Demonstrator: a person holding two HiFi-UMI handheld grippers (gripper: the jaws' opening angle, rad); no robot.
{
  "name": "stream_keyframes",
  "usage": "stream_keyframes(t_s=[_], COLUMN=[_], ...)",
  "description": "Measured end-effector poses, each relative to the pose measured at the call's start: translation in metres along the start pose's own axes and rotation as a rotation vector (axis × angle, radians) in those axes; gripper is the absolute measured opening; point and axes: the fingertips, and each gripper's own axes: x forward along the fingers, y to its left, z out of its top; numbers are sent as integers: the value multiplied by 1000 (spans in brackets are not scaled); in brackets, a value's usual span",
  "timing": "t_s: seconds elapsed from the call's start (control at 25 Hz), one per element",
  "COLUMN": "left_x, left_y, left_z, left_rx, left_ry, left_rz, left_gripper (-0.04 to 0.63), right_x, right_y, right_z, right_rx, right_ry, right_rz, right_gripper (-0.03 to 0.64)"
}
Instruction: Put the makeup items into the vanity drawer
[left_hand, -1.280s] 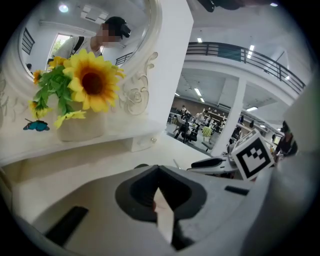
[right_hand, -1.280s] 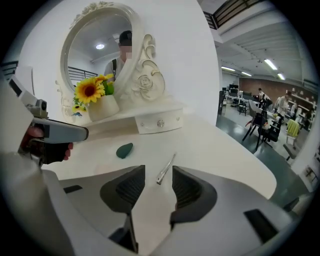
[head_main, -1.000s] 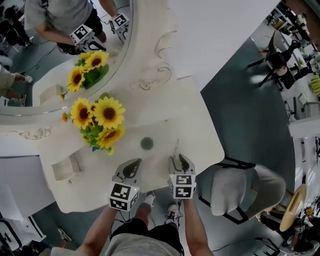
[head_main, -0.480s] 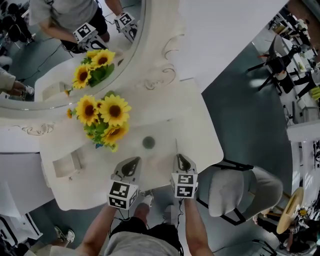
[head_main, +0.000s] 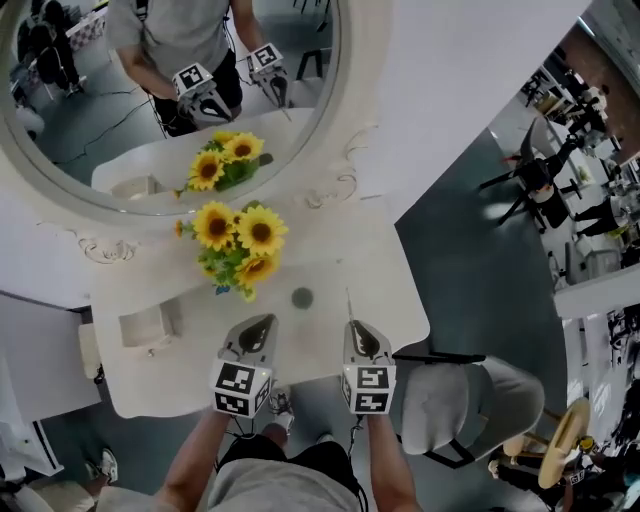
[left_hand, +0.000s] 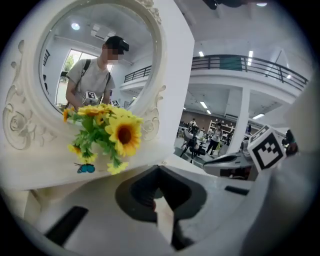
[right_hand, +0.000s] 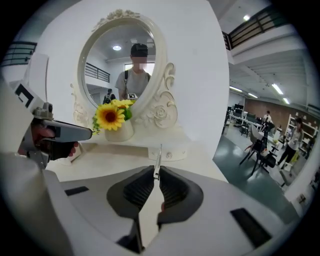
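My right gripper (head_main: 360, 330) (right_hand: 156, 173) is shut on a thin silvery makeup tool (head_main: 349, 303) (right_hand: 158, 158). The tool sticks out forward past the jaws, above the white vanity top (head_main: 390, 290). Those jaws closed on it within the last second. To its left, my left gripper (head_main: 257, 328) (left_hand: 159, 174) hangs over the front of the vanity, shut with nothing between the jaws. A small dark round item (head_main: 302, 297) lies on the top between and beyond the two grippers. In the right gripper view, a low drawer front with a knob (right_hand: 167, 155) sits under the mirror.
A vase of sunflowers (head_main: 240, 245) stands at the back in front of the oval mirror (head_main: 150, 90). A small open white box (head_main: 150, 325) sits on the left of the vanity top. A grey chair (head_main: 470, 395) is at the right, beside the vanity's front edge.
The right jaws stood open round the thin tool a second ago and have shut on it. Both grippers have risen from the vanity top, the tool with the right one.
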Motion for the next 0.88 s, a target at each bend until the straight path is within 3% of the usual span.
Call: stream_keyframes(t_s=[0.44, 0.88], left_x=[-84, -193], left_y=[30, 97], left_z=[47, 33], left_rx=[-50, -124], left_ry=[-84, -163], left_rz=[145, 431], left_gripper=[0, 0], right_x=[-57, -57], right_y=[71, 207], right_z=[92, 137], right_rx=[-122, -296], right_ry=[-131, -244], right_rz=[153, 457], right_gripper=[46, 46])
